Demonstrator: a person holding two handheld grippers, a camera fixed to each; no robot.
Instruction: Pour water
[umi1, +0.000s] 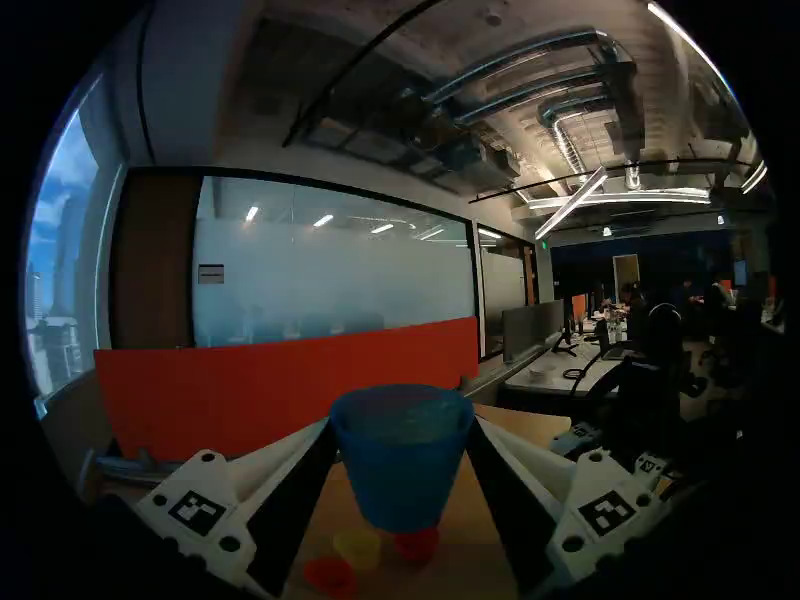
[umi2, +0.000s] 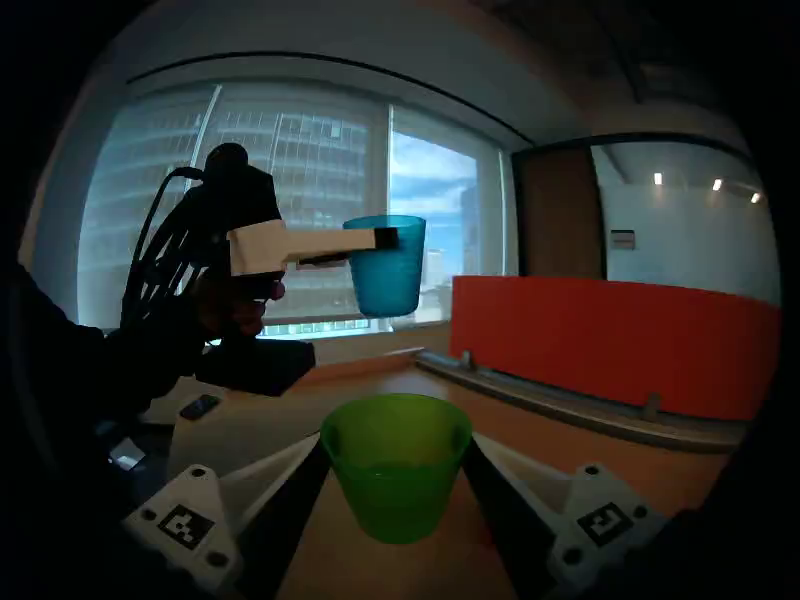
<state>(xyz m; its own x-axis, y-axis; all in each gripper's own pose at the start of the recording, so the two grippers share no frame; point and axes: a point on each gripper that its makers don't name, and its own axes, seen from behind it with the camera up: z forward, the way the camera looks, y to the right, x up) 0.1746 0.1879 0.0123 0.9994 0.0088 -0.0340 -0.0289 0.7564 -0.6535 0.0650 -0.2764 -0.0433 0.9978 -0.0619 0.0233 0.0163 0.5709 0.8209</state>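
Starting at the left, we hold the left gripper (umi1: 402, 430) pinched on a blue cup (umi1: 402, 470), one finger pressing each side of its wall; the cup stands upright, lifted clear above the wooden table (umi1: 468, 545), where a few small yellow and red round pieces (umi1: 357, 547) lie beneath it. From the right gripper view we see that same cup up in the air, level and untipped, higher than and beyond the green cup (umi2: 397, 475). Moving right, the right gripper (umi2: 397, 445) clamps the green cup between both fingers, upright, mouth open upward, low by the table; we cannot tell whether it rests there. Whether either cup has water in it we cannot say for sure, though the green one looks darker toward its bottom. We judge the grasping and lifting done; bringing the cups together, tipping and pouring are all left.
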